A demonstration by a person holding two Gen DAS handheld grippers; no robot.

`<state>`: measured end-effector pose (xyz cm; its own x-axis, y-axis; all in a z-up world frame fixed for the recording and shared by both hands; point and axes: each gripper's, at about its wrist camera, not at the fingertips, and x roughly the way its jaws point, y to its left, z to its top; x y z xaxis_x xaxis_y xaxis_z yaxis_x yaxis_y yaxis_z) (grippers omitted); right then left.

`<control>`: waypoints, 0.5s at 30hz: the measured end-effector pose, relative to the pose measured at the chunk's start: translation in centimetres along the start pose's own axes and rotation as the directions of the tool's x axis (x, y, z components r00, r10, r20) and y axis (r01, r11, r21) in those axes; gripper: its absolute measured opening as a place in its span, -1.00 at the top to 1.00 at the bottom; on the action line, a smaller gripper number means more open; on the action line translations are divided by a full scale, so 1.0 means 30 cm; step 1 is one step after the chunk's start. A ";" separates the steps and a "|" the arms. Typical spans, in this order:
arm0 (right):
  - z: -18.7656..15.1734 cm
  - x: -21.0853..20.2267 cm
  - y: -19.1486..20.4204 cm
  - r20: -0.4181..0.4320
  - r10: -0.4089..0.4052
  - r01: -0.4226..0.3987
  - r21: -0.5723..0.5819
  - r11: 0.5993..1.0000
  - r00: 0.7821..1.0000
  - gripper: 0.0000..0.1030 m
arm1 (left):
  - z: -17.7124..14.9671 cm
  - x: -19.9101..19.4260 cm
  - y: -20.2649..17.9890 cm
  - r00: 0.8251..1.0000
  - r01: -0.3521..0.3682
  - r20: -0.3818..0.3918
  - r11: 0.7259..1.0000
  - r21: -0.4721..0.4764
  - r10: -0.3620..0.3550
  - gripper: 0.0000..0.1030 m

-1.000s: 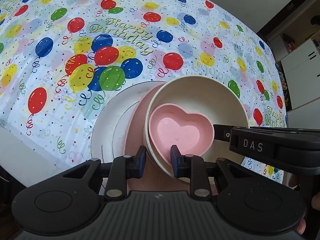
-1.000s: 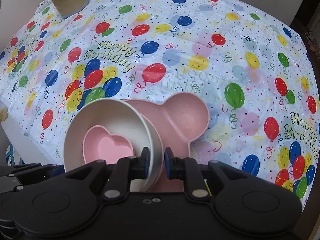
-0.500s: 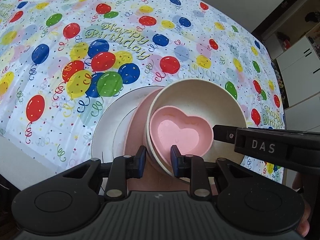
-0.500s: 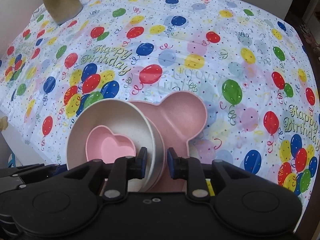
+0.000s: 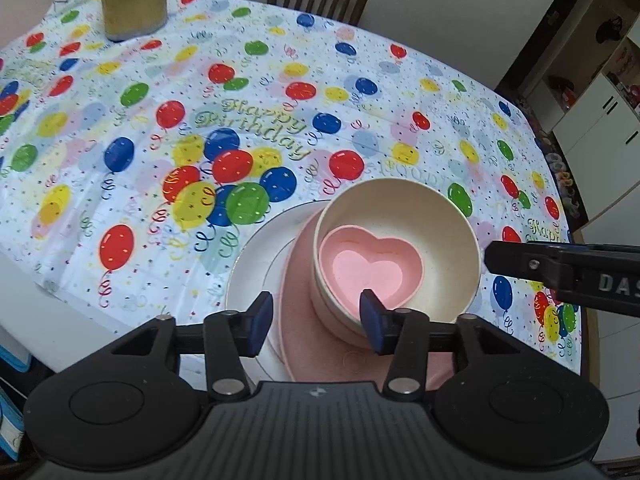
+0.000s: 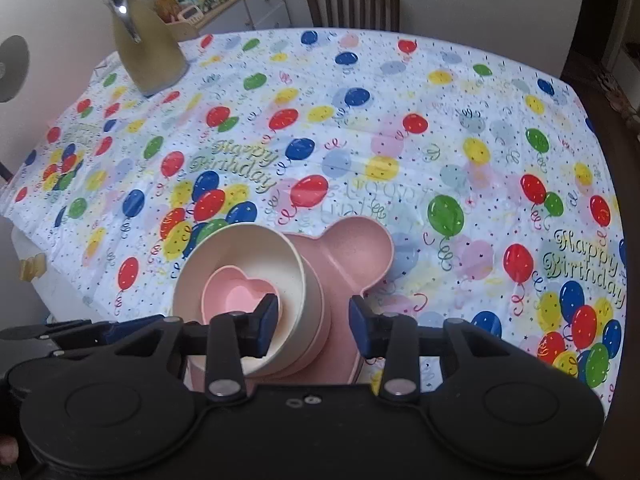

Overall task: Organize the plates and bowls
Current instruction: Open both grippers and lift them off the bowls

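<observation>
Jaws, left gripper [image 5: 316,320]: opening, apart on either side of the stack's near rim, pads pressing on nothing.
Jaws, right gripper [image 6: 313,322]: opening too; the cream bowl's wall shows in the gap, untouched by either pad.
Table [image 5: 80,312]: covered by a balloon-print birthday cloth; its near edge runs just in front of the stack, its right edge falls away close beyond the stack.
Open room: wide bare cloth behind and to the left and right of the stack, up to a gold kettle [image 6: 146,52] at the far left corner and a wooden chair [image 6: 352,0] at the far edge.
White plate [image 5: 256,264]: flat at the near edge, bottom of the stack.
Pink bear-shaped plate [image 6: 352,256]: on the white plate, ears pointing toward the far edge.
Cream bowl [image 5: 432,232]: upright on the pink plate.
Pink heart bowl [image 5: 368,268]: nested in the cream bowl, mouth up; which way its tip points is hidden.
</observation>
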<state>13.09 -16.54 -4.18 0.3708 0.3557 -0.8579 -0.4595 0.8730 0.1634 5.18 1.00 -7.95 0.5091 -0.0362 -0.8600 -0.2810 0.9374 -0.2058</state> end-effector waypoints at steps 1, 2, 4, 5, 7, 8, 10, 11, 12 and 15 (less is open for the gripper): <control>-0.009 -0.018 0.000 0.015 0.005 -0.005 -0.012 1.000 1.000 0.15 | -0.006 -0.012 -0.001 1.000 -0.002 0.008 1.000 -0.006 0.002 0.07; -0.016 -0.034 -0.002 0.028 0.009 -0.009 -0.020 1.000 1.000 0.13 | -0.012 -0.024 -0.005 1.000 -0.007 0.016 1.000 -0.006 0.007 0.07; -0.038 -0.068 -0.010 0.058 0.020 -0.018 -0.037 0.999 0.998 0.05 | -0.031 -0.057 -0.020 0.999 -0.014 0.044 1.000 0.001 0.014 0.07; -0.049 -0.085 -0.015 0.073 0.024 -0.020 -0.046 0.999 0.997 0.03 | -0.040 -0.071 -0.029 0.998 -0.019 0.056 1.000 0.005 0.019 0.07; -0.074 -0.119 -0.027 0.107 0.043 -0.036 -0.060 0.998 0.993 -0.02 | -0.061 -0.101 -0.048 0.997 -0.021 0.073 1.000 0.008 0.021 0.05; -0.087 -0.134 -0.033 0.118 0.050 -0.042 -0.066 0.997 0.992 -0.04 | -0.071 -0.116 -0.058 0.996 -0.023 0.082 1.000 0.010 0.022 -0.04; -0.116 -0.169 -0.044 0.153 0.060 -0.049 -0.078 0.996 0.986 -0.23 | -0.093 -0.146 -0.079 0.994 -0.024 0.105 1.000 0.018 0.022 -0.13; -0.131 -0.185 -0.047 0.169 0.056 -0.043 -0.084 0.996 0.984 -0.27 | -0.106 -0.162 -0.091 0.993 -0.025 0.116 0.999 0.023 0.022 -0.14; -0.148 -0.203 -0.052 0.185 0.062 -0.046 -0.091 0.995 0.981 -0.27 | -0.119 -0.179 -0.103 0.992 -0.021 0.128 0.999 0.029 0.017 -0.15; -0.195 -0.257 -0.069 0.222 0.103 -0.082 -0.105 0.991 0.970 -0.38 | -0.159 -0.225 -0.135 0.986 -0.023 0.163 0.999 0.043 0.015 -0.35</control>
<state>6.47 -23.04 -0.74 0.4909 0.5091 -0.7070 -0.5702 0.8013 0.1810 -1.01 -4.20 -3.54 0.6306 0.0350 -0.7753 -0.2567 0.9521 -0.1659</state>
